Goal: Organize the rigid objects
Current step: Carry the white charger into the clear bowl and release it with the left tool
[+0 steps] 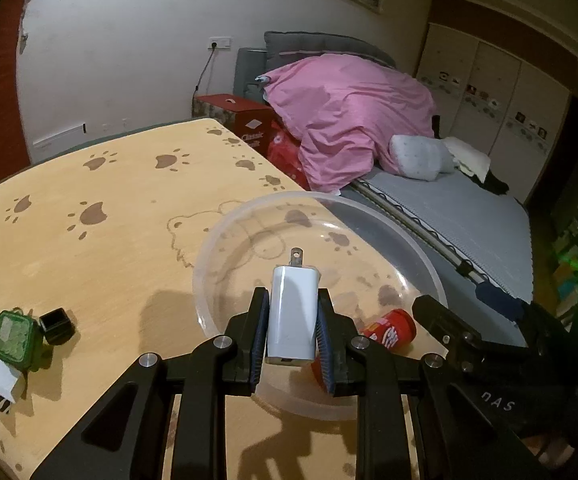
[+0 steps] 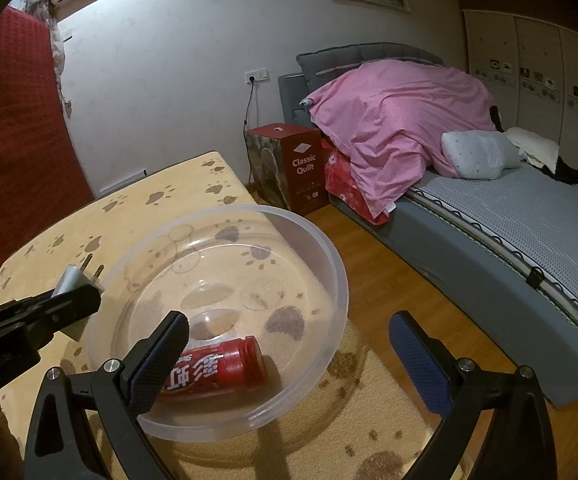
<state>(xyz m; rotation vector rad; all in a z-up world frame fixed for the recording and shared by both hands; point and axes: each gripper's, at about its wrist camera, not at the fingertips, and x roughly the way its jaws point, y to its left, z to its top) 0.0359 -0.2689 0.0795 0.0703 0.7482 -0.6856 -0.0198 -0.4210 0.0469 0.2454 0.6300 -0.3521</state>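
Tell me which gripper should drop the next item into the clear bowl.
Left. The left gripper is shut on the white charger at the clear bowl; the right gripper is open, empty.

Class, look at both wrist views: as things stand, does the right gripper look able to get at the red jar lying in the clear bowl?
Probably yes. The right gripper is open and empty, and the red jar lies on its side in the clear bowl by one finger, uncovered. The bowl's rim may hinder a low approach.

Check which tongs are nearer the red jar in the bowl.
Right. The right tongs stand open at the clear bowl, one finger over the red jar. The left tongs, shut on the white charger, sit at the bowl's opposite rim.
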